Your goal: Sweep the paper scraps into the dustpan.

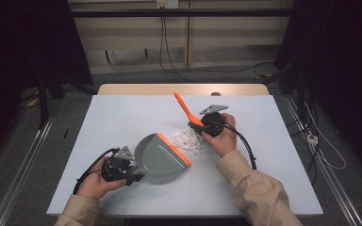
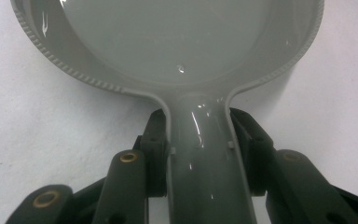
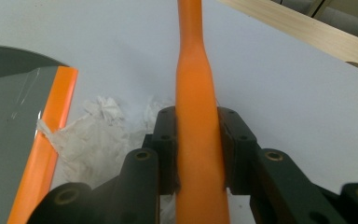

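A grey dustpan [image 1: 158,157] with an orange front lip [image 1: 174,149] lies on the pale table, its lip turned toward a small heap of crumpled white paper scraps [image 1: 187,140]. My left gripper [image 1: 131,173] is shut on the dustpan's handle; in the left gripper view the grey handle [image 2: 205,163] runs between the black pads [image 2: 156,140] to the round pan [image 2: 177,42]. My right gripper [image 1: 203,125] is shut on an orange brush handle [image 1: 184,107] that slants up and away. In the right gripper view this handle [image 3: 196,93] sits between the pads, with the paper [image 3: 102,135] and the dustpan lip [image 3: 51,126] to its left.
The table top [image 1: 122,117] has a wooden strip [image 1: 184,89] along its far edge. Cables trail from both grippers over the near part of the table. Beyond the table are a floor with wires and a pale wall.
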`<move>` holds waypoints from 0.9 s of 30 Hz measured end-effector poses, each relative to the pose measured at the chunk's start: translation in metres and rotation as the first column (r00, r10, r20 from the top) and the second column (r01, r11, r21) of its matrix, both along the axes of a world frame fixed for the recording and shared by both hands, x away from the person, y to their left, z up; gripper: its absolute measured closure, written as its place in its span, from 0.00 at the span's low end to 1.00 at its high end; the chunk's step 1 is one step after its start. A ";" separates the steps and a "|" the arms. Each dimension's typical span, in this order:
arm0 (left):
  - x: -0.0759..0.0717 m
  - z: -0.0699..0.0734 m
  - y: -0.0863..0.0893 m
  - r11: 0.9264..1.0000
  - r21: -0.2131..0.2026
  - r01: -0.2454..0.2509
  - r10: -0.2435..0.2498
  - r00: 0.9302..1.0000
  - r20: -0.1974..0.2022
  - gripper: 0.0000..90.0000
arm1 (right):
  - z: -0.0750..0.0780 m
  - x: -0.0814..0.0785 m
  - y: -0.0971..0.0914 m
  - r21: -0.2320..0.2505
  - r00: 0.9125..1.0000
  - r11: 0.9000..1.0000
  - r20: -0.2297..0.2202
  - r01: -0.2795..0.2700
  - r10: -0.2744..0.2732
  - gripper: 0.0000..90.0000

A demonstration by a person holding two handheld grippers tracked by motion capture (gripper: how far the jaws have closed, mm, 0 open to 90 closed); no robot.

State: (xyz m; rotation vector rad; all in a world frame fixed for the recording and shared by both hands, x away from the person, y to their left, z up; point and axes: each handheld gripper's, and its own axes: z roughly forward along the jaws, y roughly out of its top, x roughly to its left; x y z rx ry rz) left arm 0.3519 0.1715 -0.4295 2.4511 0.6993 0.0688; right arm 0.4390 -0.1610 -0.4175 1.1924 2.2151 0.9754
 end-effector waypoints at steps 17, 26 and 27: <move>0.001 -0.004 -0.011 1.000 0.010 0.008 -0.008 1.000 -0.001 0.69 | 0.000 -0.008 0.015 0.007 1.000 1.000 -0.003 -0.026 0.026 0.79; 0.000 -0.005 -0.013 1.000 0.008 -0.004 0.004 1.000 -0.006 0.69 | 0.000 -0.015 0.027 0.030 0.998 0.997 -0.003 -0.065 0.065 0.79; 0.000 -0.005 -0.013 1.000 0.007 -0.005 0.005 1.000 -0.007 0.69 | 0.000 -0.016 0.029 0.025 0.998 0.997 0.001 -0.066 0.066 0.79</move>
